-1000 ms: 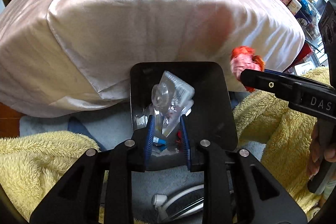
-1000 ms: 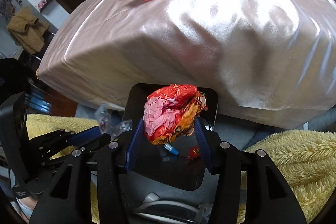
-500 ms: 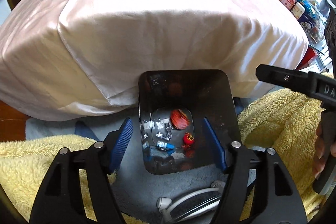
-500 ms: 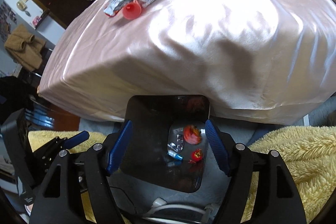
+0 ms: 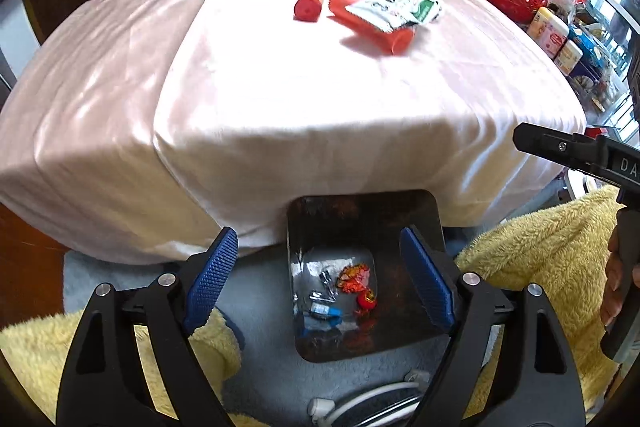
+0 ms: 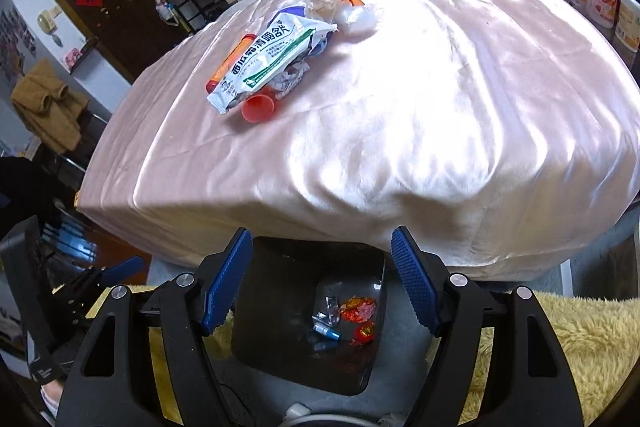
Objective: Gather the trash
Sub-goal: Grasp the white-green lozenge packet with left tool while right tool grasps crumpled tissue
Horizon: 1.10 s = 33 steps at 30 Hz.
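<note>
Left gripper (image 5: pixel 320 275) and right gripper (image 6: pixel 320 277): jaws just opened wide, nothing between. Crumpled red wrapper (image 5: pixel 353 273) and clear plastic (image 5: pixel 320 269) lie on black bin (image 5: pixel 416 211) floor. White pouch (image 6: pixel 264 61) near tabletop's far edge.

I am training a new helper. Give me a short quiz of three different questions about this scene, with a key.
1. True or false: the left gripper holds a wrapper.
2. Where does the red crumpled wrapper lie? A on the pink cloth, B in the black bin, C on the yellow blanket.
3. Name the white and green item lying over the orange cup on the pink cloth.

Key: 1 false, its jaws stand open with nothing between them; 2 B; 3 the printed sachet.
</note>
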Available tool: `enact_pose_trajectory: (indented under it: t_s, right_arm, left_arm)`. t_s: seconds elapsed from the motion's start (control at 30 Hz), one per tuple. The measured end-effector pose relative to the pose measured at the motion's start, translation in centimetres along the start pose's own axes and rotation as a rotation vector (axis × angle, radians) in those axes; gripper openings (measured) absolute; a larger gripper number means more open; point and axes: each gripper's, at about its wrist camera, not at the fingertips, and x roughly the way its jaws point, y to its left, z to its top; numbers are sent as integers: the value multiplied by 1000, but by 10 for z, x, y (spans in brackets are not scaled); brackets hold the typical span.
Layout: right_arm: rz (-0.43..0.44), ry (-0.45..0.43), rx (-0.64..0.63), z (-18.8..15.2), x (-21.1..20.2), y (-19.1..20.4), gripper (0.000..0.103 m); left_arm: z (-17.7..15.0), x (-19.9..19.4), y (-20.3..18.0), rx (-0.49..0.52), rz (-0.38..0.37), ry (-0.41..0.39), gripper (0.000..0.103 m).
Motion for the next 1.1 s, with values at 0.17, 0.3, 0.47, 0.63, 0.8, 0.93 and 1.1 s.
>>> enact_pose_trajectory:
  t_s: [0.17,0.3,0.47,0.63,0.8,0.93,1.1]
  right_arm:
    - [-10,-23,-15,21,-2,3,73]
    - [-29,-45,-26,41,-3,2,73]
    - [-43,-80,-38,69,-4,2,73]
    - [-59,-100,-53,100,0,1,73]
    - [-61,-120,-53,133,6,0,73]
    - [-56,-118,-63,156,16,2,73]
    - [-42,-110,-79,178,33,8,66]
  left_arm:
    - [15,-2,4,14,16,-14,79]
    - [30,-3,6,2,3,-20,79]
    - [55,0,3,-3,-13,-29,79]
    - [86,1,-4,24,-22,-55,79]
    - [121,3,-17,55,-41,-80,79]
    - [141,10,-31,95,-51,-86,79]
    - [157,20,-45,129,-79,-82,79]
